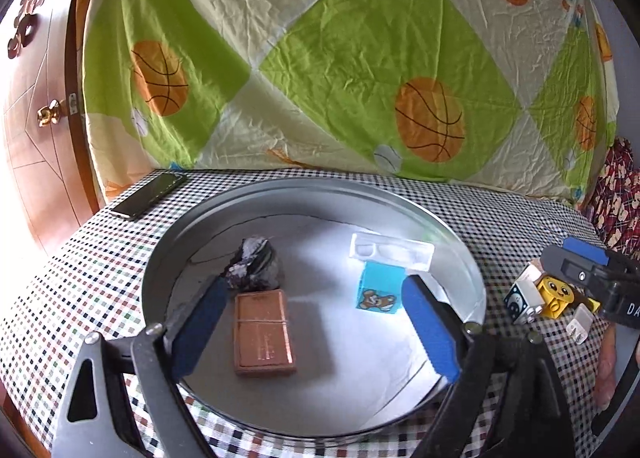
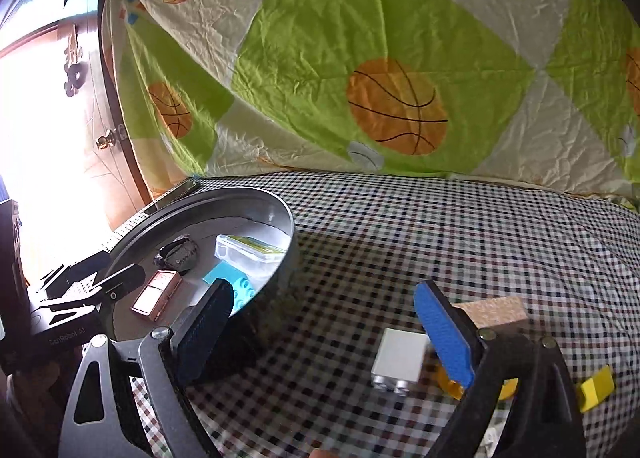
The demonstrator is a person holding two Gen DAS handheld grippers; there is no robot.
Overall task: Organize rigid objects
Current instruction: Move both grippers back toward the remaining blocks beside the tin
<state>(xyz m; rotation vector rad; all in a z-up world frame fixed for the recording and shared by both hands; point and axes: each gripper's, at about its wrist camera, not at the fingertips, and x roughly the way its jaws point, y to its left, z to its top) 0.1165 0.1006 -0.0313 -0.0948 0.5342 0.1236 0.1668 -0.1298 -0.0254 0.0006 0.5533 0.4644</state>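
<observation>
The checked tabletop (image 1: 100,270) carries a round metal tray (image 1: 304,194), and over it hangs the left gripper (image 1: 316,322), fingers spread wide and empty. In the tray lie a copper-coloured case (image 1: 264,338), a clear plastic box (image 1: 392,252), a blue block (image 1: 380,290) with a mouse picture, and a dark lump (image 1: 256,264). The right gripper (image 2: 324,334) hovers beside the tray, fingers wide, nothing between them. Near its right finger sit a white brick (image 2: 398,360), a yellow-faced brick (image 1: 556,296) and a white plug (image 1: 580,324). A phone (image 1: 150,194) lies at the far left edge
</observation>
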